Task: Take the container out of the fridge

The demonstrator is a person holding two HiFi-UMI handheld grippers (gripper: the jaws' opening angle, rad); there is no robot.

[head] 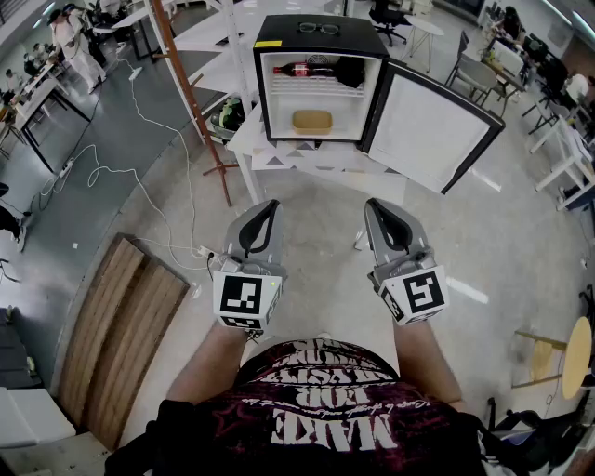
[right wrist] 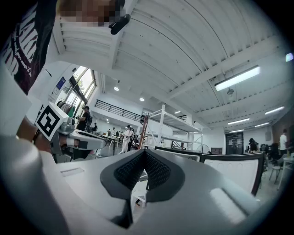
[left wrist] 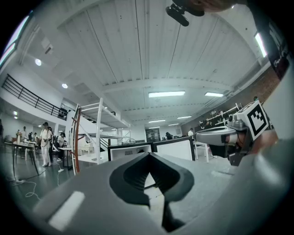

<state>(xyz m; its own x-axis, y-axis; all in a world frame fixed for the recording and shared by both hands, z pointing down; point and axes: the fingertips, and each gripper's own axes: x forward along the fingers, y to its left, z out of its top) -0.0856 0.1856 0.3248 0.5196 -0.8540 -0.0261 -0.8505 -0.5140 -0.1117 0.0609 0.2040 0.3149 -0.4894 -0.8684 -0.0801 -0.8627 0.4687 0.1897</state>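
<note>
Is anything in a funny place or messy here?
A pair of glasses lies on top of the fridge, which is an odd place to leave them. The fridge door hangs wide open to the right. Nothing looks spilled, broken or tipped over.

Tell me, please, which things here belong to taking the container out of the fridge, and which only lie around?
For the job: container, fridge, open door, left hand-held gripper, right hand-held gripper.
Just lying about: bottle, glasses, wooden board, stool.
</note>
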